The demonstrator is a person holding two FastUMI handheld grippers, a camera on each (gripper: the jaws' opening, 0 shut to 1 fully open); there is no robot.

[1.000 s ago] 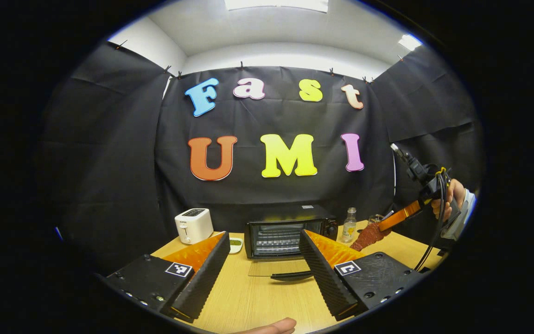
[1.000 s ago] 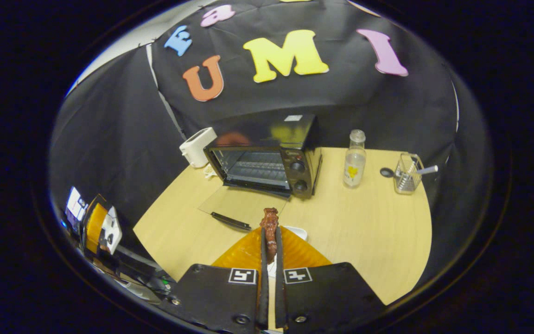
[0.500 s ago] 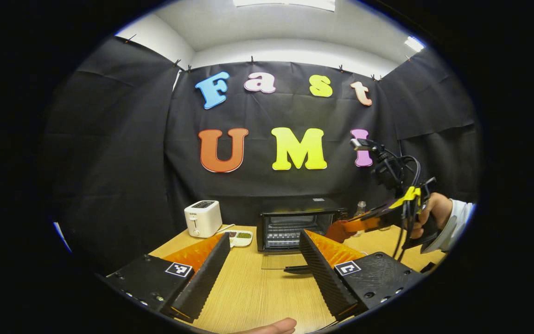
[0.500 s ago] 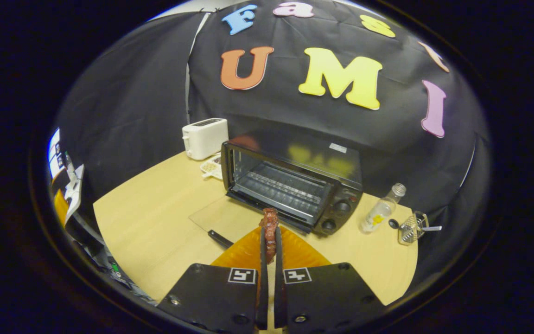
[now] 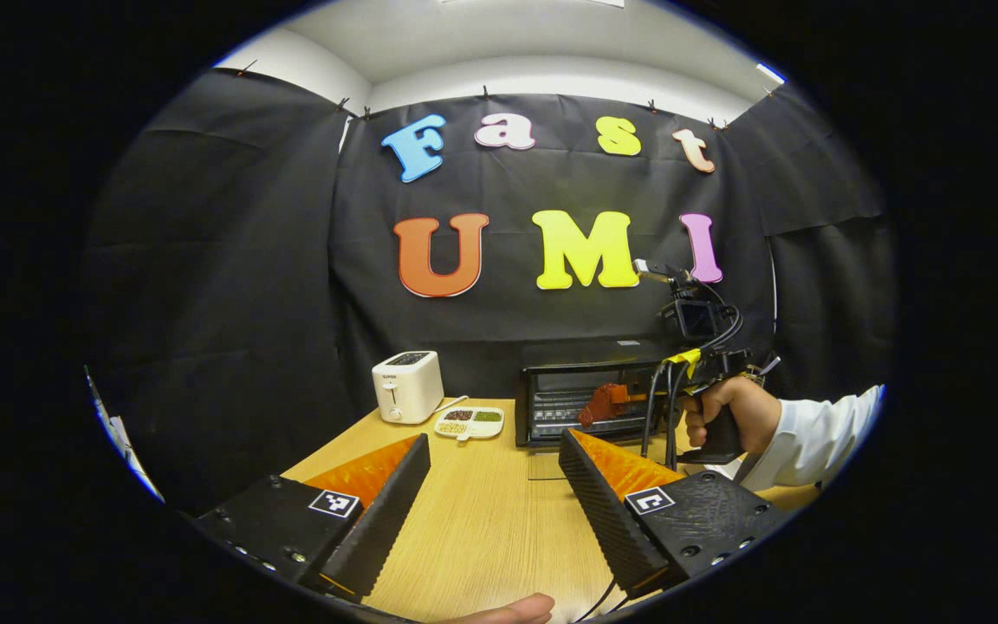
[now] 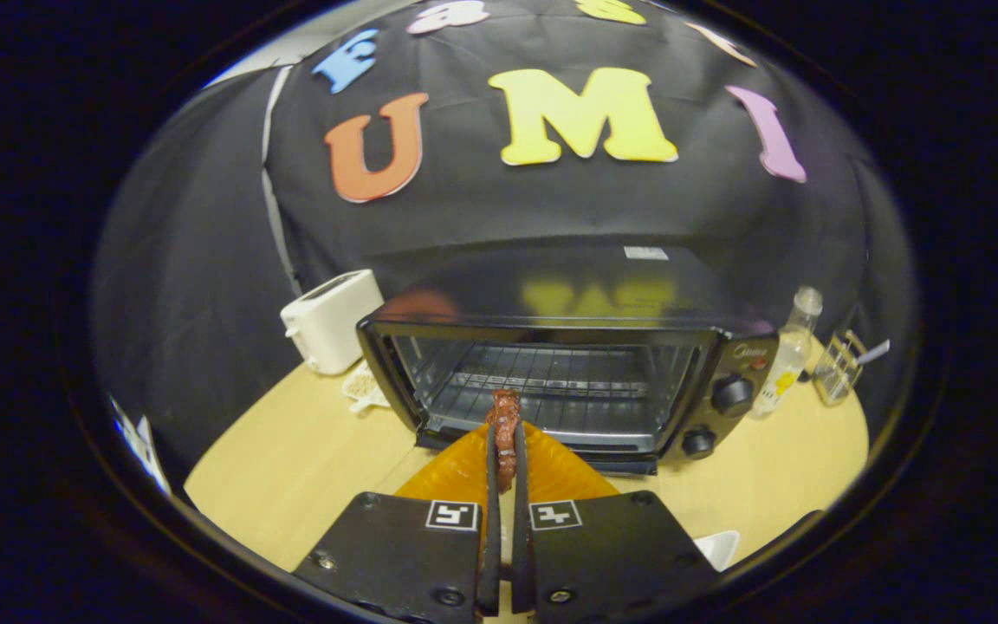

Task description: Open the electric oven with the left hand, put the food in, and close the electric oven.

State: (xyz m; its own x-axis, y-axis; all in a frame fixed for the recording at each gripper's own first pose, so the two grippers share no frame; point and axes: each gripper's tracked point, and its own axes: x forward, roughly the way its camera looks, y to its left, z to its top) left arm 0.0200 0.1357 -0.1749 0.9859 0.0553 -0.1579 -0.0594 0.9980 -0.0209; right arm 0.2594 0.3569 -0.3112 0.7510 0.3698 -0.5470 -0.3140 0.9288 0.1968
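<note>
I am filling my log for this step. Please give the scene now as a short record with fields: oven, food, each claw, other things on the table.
oven: oven stands on the table, door open, wire rack inside bare
food: reddish-brown piece of food pinched in the right claw, at the oven mouth
right claw: right claw shut on the food
left claw: left claw open, above the table, holding nothing
other things: toaster, snack dish, bottle, wire basket
</note>
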